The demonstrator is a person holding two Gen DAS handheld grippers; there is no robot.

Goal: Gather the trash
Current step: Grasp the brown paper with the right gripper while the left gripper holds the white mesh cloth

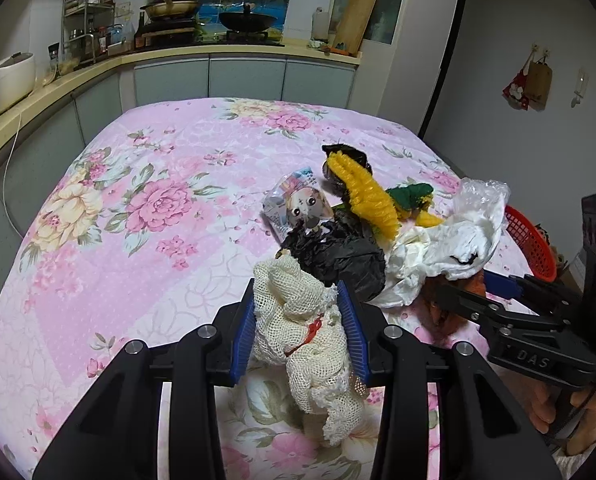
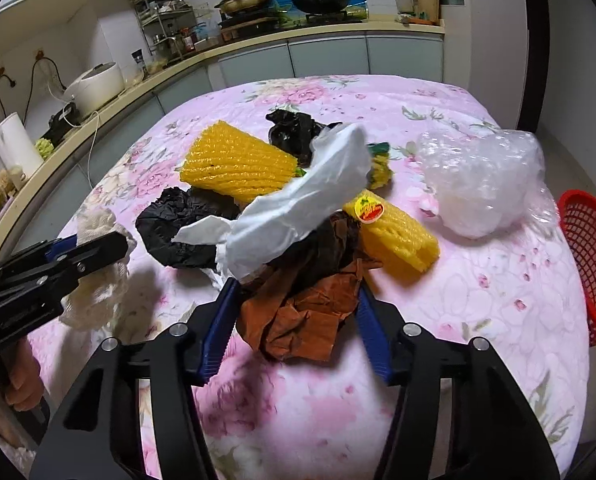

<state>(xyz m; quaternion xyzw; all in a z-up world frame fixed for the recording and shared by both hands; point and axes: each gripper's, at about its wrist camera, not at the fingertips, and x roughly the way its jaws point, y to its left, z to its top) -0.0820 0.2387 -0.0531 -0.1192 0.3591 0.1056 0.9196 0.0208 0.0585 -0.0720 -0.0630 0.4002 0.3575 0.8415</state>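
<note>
Trash: left gripper (image 1: 300,330) jaws clamp cream net (image 1: 306,344); right gripper (image 2: 298,320) jaws pinch brown paper (image 2: 298,316); red basket (image 2: 590,260) beside.

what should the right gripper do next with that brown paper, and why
Probably finish the squeeze, then lift toward the red basket. The right gripper has the crumpled brown paper between its blue pads, which look to be touching it, though a firm grip is not certain. A white tissue lies partly over the paper and may come along. The left gripper already holds the net cloth.
</note>
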